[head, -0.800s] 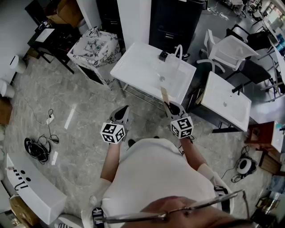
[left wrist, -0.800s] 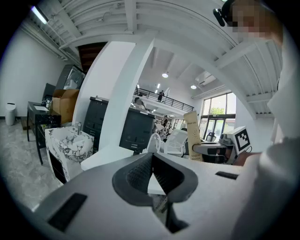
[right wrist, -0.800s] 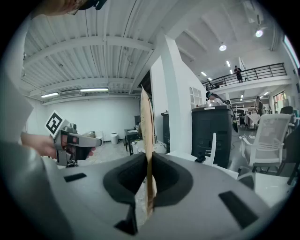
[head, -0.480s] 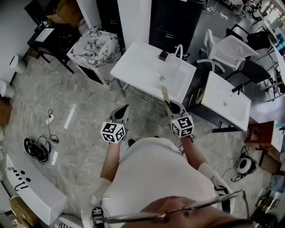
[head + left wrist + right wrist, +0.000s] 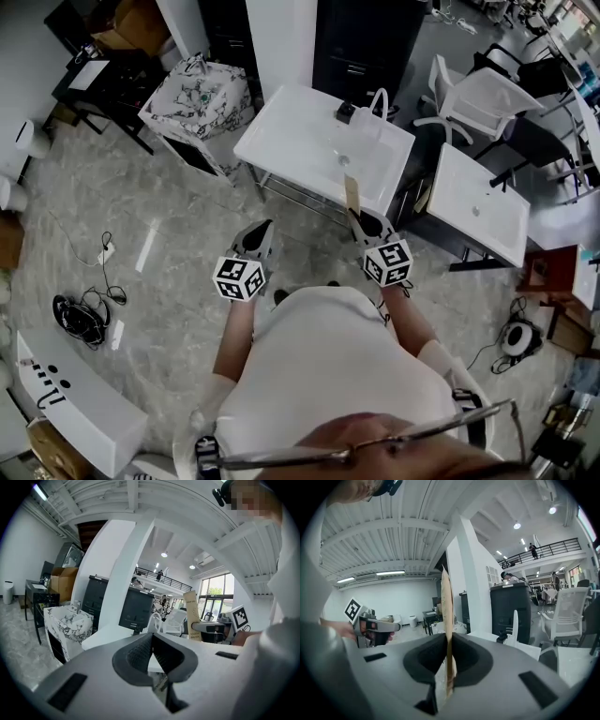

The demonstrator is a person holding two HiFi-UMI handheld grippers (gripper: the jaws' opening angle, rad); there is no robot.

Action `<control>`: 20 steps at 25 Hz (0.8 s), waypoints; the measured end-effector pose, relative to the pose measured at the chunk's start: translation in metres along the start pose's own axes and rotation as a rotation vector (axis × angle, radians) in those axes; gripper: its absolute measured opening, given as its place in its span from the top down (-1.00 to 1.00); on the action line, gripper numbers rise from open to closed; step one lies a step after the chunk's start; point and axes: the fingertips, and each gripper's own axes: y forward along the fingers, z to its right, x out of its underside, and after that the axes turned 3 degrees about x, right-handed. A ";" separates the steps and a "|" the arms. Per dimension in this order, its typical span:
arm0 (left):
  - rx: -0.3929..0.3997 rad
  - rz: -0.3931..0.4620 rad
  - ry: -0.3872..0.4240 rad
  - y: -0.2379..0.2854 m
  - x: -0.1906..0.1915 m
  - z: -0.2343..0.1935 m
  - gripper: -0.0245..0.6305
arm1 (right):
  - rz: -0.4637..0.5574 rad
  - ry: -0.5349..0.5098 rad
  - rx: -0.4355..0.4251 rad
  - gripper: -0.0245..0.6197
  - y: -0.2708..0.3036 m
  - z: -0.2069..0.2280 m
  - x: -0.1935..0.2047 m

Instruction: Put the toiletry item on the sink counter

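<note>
A flat tan toothbrush carton (image 5: 352,193) stands upright in my right gripper (image 5: 359,216), whose jaws are shut on its lower end. In the right gripper view the carton (image 5: 446,616) rises edge-on from between the pads. It hangs just short of the front edge of the white sink counter (image 5: 291,141), which has a basin and a white faucet (image 5: 379,101). My left gripper (image 5: 261,230) is held beside it over the floor, shut with nothing in it (image 5: 151,645). The left gripper view shows the carton (image 5: 191,616) to the right.
A marble-patterned sink (image 5: 197,94) stands left of the counter and another white sink unit (image 5: 478,211) to its right. Behind are a black cabinet (image 5: 366,47) and a white chair (image 5: 478,94). Cables (image 5: 80,314) lie on the floor at left.
The right gripper and carton have edged slightly toward the counter. The left gripper has barely moved.
</note>
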 end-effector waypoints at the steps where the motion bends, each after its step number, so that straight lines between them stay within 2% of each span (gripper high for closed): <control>1: 0.002 -0.002 -0.001 -0.003 0.000 -0.003 0.91 | -0.002 0.002 0.001 0.82 0.002 -0.003 0.001; 10: 0.023 -0.019 0.006 -0.034 0.002 -0.028 0.91 | -0.032 -0.034 0.000 0.82 0.014 -0.041 0.011; 20: 0.066 -0.059 0.004 -0.061 0.015 -0.054 0.91 | -0.049 -0.029 0.062 0.82 0.024 -0.068 0.020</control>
